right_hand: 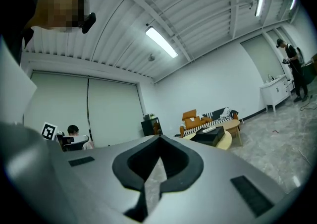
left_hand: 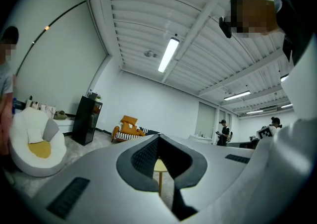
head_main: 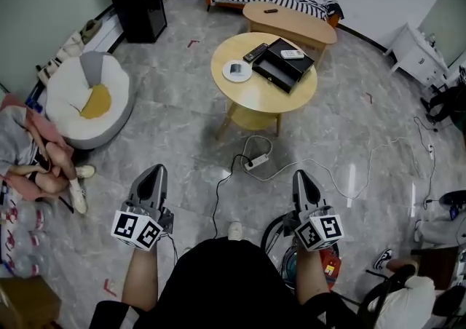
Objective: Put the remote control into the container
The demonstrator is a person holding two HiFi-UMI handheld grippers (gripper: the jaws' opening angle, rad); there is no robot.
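Fingers [left_hand: 99, 183] on my left gripper [head_main: 154, 172] were shut together with nothing between them. My right gripper [head_main: 303, 176] was the same, closed and empty. Both pointed level over the floor [head_main: 189, 124] toward the round surface [head_main: 247, 98], well apart from it. The dark remote [head_main: 255, 52] lay on the surface just beside the container [head_main: 271, 75], at its left edge. A white remote [head_main: 292, 53] rested on or in the container; I could not tell which.

Step in hand, as I judged it: approach, with no grasp begun. The next move would call for closing the distance to the surface, opening one pair of fingers wide enough to span the dark remote's narrow side, and lining them up across its length before closing.
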